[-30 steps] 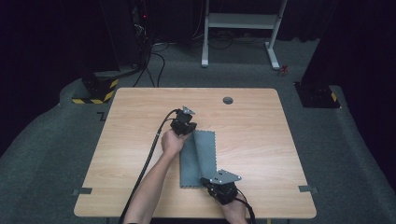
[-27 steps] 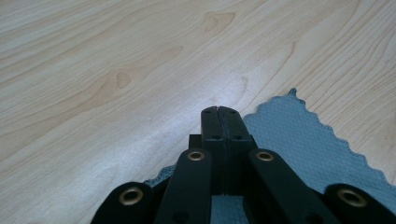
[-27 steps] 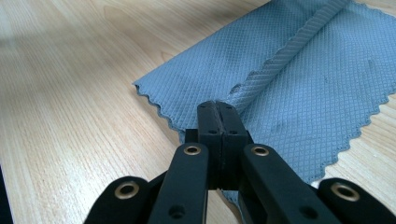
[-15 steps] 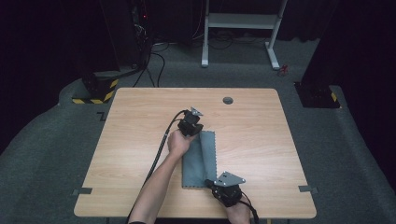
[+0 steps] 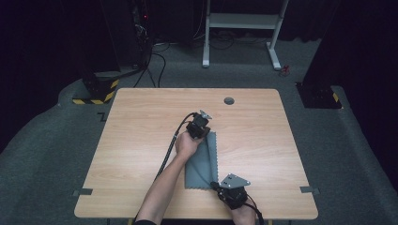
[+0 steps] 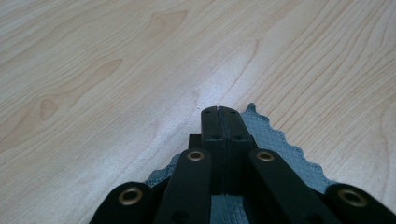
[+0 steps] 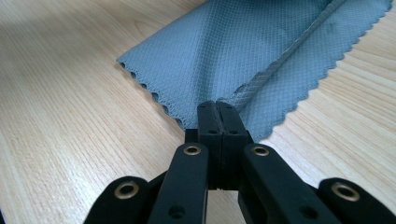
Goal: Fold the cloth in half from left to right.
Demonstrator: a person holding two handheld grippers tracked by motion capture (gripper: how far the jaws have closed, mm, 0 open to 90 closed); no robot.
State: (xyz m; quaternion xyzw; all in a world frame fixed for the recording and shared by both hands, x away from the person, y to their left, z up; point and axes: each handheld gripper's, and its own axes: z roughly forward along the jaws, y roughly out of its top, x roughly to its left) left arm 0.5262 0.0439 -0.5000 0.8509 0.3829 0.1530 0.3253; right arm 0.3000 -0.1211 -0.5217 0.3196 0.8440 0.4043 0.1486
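A grey-blue cloth with scalloped edges lies lengthwise on the wooden table. My left gripper is at the cloth's far end, its jaws shut on it. In the left gripper view the closed tips press down with cloth spreading beneath and to the right. My right gripper is at the cloth's near right corner. Its shut jaws pinch a raised fold of the cloth, and a ridge runs away from the tips.
A round cable hole sits near the table's far edge. Small tape marks stick to the near corners. Bare wood lies to the left and right of the cloth. Cables trail from both grippers toward the person.
My left gripper has slid to the right along with the cloth's far end. The right gripper has hardly moved.
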